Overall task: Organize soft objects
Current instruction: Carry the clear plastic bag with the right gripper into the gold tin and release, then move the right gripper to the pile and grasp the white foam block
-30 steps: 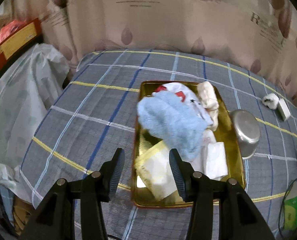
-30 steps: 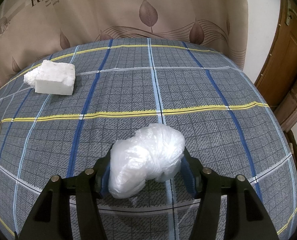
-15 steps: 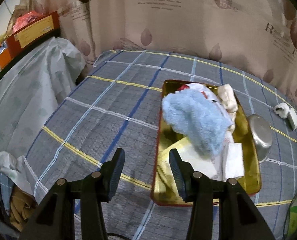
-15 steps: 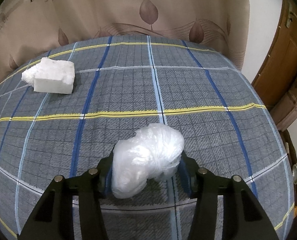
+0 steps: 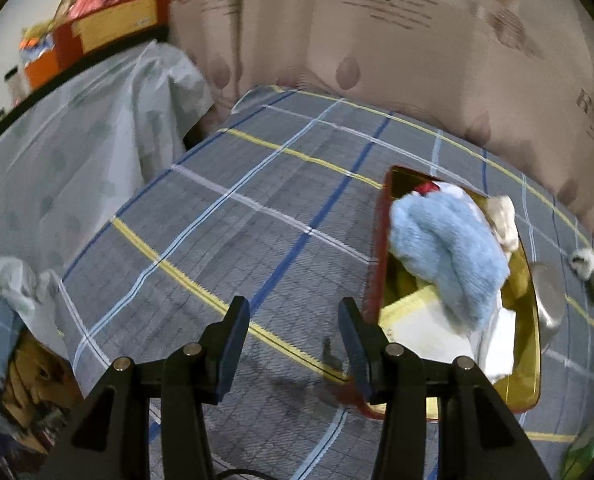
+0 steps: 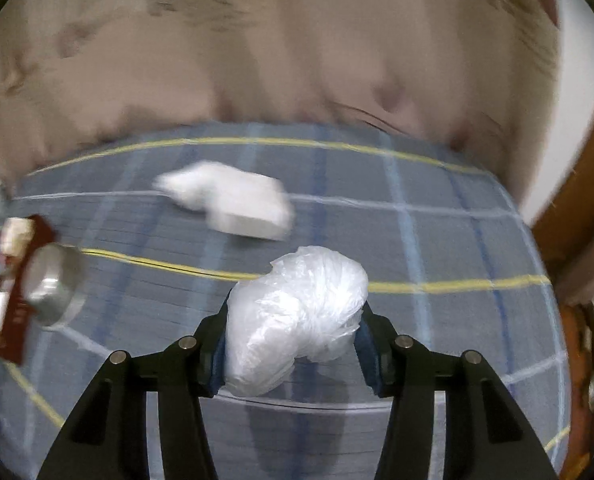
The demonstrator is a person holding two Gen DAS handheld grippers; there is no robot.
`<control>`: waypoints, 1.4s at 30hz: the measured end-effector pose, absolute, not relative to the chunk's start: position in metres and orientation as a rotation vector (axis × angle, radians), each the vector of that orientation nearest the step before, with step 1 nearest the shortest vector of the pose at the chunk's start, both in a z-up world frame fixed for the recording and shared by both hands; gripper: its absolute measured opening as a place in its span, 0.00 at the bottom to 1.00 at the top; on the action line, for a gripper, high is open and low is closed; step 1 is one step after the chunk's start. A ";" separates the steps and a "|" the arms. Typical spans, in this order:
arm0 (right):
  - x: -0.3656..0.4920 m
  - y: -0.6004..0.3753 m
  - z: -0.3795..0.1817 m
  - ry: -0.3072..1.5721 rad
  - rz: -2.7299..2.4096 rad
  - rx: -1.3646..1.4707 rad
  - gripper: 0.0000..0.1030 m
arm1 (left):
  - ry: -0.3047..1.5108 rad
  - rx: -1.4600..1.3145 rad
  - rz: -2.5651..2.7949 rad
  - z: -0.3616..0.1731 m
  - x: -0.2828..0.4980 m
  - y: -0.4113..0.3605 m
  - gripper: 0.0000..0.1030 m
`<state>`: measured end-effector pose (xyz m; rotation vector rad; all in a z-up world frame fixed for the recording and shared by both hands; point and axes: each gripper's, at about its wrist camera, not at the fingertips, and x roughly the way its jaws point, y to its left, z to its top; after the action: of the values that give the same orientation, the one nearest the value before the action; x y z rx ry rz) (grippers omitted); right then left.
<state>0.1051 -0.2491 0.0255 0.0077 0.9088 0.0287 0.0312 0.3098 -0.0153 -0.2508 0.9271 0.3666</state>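
My right gripper is shut on a crumpled white plastic bag, held above the checked cloth. A white foam block lies further back on the table, blurred. In the left wrist view my left gripper is open and holds nothing, over the cloth just left of a gold tray. The tray holds a fluffy blue cloth, white folded pieces and a cream item. The tray's edge also shows at the left of the right wrist view.
A metal bowl sits right of the tray, also seen as the metal bowl. A small white item lies beyond it. A covered table stands to the left, a curtain behind, a wooden door at right.
The right gripper has closed tighter on the bag and lifted it off the cloth, swinging left so the tray and bowl come into view. The left gripper has drifted left, off the tray.
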 end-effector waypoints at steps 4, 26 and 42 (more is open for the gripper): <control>0.107 -0.181 0.036 0.895 0.180 -0.035 0.47 | 0.928 -0.289 0.400 -0.015 0.028 0.320 0.46; 0.071 0.102 -0.010 0.923 0.698 -0.276 0.47 | 0.919 -0.314 0.446 -0.013 0.024 0.337 0.46; 0.085 0.113 -0.011 0.907 0.687 -0.248 0.77 | 0.927 -0.306 0.432 -0.015 0.026 0.333 0.46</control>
<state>0.0847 0.1134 -0.0108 -0.2477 0.9067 0.6870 0.0256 0.3329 -0.0149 -0.3062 0.9266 0.4318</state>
